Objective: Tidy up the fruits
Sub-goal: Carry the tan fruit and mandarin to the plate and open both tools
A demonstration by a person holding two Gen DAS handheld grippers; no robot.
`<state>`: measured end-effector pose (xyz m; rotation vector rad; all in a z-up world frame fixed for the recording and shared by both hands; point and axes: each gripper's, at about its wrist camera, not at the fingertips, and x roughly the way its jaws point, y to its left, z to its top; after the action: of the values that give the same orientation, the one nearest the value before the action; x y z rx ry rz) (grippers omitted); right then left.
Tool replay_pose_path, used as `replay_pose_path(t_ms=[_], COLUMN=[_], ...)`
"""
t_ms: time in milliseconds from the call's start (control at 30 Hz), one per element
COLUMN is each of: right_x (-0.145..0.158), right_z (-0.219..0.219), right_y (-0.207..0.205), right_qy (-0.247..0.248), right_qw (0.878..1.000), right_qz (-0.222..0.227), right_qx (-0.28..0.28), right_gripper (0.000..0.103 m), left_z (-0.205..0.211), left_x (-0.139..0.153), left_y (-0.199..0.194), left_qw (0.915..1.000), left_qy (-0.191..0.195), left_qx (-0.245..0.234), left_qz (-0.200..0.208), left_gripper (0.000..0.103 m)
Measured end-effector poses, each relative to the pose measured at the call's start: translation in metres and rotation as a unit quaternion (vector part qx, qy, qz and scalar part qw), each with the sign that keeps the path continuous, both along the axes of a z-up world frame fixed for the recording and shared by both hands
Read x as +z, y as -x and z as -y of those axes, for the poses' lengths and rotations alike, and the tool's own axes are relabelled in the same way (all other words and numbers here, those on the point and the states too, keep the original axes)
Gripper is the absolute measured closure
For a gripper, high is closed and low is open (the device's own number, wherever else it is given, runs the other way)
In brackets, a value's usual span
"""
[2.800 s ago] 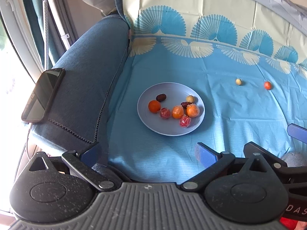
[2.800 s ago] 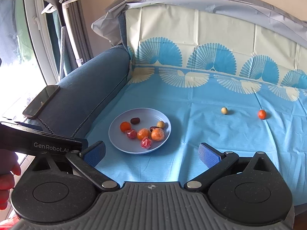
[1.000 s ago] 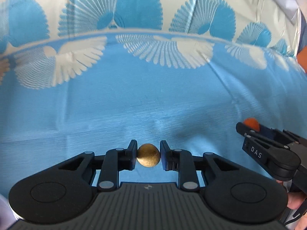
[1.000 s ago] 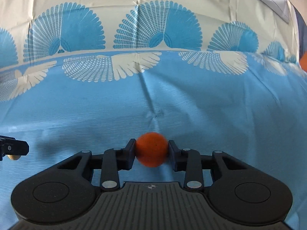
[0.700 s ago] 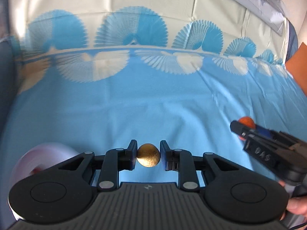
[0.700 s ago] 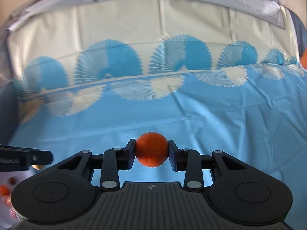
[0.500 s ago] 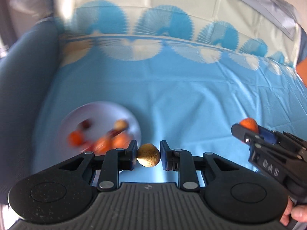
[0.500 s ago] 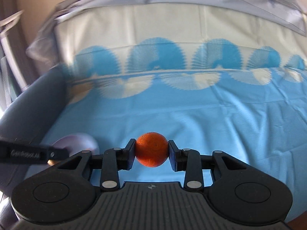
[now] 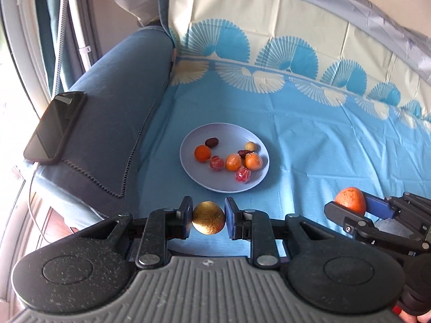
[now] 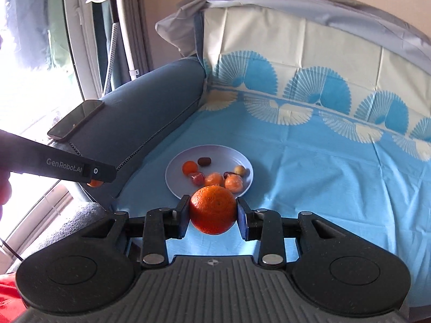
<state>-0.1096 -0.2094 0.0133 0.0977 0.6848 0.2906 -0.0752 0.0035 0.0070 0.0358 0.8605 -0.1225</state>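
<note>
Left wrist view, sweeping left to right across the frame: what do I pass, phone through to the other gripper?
Phone on the sofa arm → plate of fruit → tan fruit clamped in the left gripper → orange fruit in the right gripper.

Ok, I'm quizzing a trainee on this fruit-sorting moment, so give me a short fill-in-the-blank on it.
1. The right gripper is shut on a small ____ fruit.
2. The left gripper grips a small fruit of ____ colour.
3. The sorted fruits lie on a round pale ____ on the blue cloth.
4. A dark ____ lies on the sofa armrest.

Missing words: orange; golden-brown; plate; phone
</note>
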Motion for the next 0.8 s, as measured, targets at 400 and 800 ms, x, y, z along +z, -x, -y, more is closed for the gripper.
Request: replay_pose_path(t_ms=[400,800], right_x=[0.007,-0.014], right_z=[-0.019,-0.022], right_y=[0.011,-0.028], right_qy=[0.034,0.029], right_qw=[0.999,0.999], right_qz=[0.014,-0.018], right_qx=[0.019,0.023], right_gripper=[0.066,0.066], left_z=[-0.016,-0.012], left_x=[0.005,-0.015], left_y=[-0.002,-0.053], left_qw=[0.9996,0.9997], left_qy=[0.021,0.016], left_qx=[0.013,0.014], left_qz=[0.015,-0.012], left_gripper=[0.075,0.075])
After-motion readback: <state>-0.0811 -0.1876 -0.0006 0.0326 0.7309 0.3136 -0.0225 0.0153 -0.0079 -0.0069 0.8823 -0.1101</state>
